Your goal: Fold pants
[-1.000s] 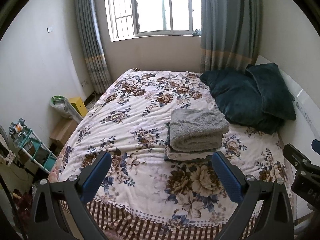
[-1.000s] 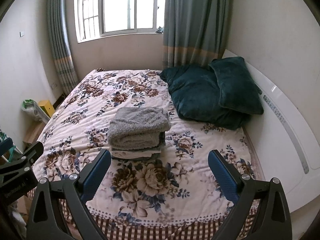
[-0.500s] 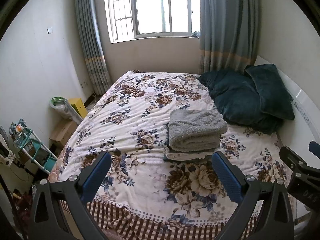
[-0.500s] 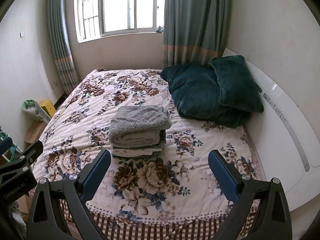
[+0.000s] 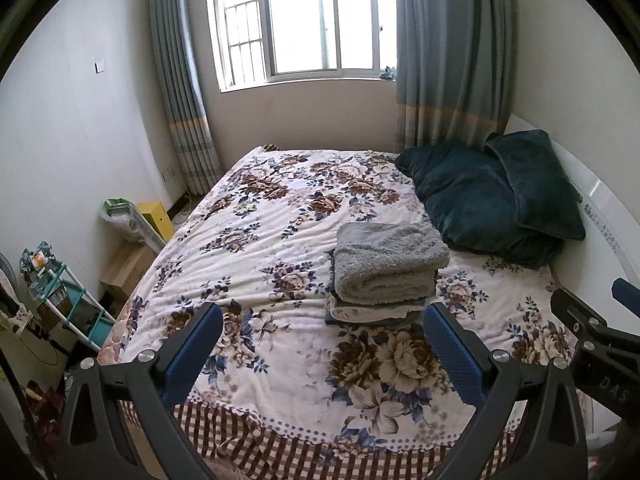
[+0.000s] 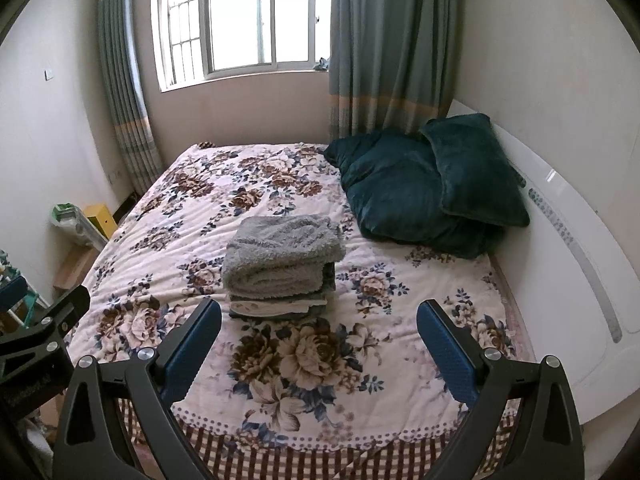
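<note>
The folded pants (image 5: pixel 386 266) top a small stack mid-bed, their rolled fold edge facing me and long axis running across the floral bedspread (image 5: pixel 256 240) (fluffy grey fleece over thinner pale layers). My left gripper (image 5: pixel 322 350) and right gripper (image 6: pixel 318 344) hang above the near bed edge, blue-padded fingers (image 6: pixel 192 344) wide apart, empty, touching nothing.

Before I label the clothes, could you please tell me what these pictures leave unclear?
- Folded stack: lower garments under the grey fleece show only edges in both views; which are pants is unclear.
- Shelf clutter, left view: too small.
- Dark pillows hide the bedding behind them.
</note>
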The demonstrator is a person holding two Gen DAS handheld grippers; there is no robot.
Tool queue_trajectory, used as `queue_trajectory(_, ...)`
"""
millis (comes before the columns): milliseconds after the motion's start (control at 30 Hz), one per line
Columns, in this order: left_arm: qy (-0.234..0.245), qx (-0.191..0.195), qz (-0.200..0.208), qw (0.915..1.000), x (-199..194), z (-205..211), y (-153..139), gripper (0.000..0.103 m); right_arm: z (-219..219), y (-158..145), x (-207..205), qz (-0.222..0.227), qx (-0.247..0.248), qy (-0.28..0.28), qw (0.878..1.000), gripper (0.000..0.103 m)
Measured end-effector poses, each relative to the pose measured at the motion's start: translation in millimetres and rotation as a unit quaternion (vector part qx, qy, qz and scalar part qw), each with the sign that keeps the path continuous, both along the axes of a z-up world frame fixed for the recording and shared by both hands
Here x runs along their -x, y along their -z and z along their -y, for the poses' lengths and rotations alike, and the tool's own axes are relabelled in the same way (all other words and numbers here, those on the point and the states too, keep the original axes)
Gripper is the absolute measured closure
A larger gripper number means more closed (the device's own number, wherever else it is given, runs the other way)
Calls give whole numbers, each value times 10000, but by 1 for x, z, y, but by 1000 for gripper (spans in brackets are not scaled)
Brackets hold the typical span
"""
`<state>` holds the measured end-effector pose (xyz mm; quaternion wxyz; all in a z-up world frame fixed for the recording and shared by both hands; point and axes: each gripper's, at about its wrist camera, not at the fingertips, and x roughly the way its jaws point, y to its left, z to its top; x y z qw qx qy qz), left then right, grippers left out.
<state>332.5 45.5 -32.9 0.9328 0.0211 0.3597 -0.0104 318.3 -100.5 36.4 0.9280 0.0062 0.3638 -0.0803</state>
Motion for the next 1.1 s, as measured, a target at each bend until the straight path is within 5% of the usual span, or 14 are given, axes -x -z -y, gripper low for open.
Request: queue_trajectory(1100, -52, -24, 112, 9999, 21, 1, -8, 0, -2, -8, 14, 57, -40, -18, 10000, 2)
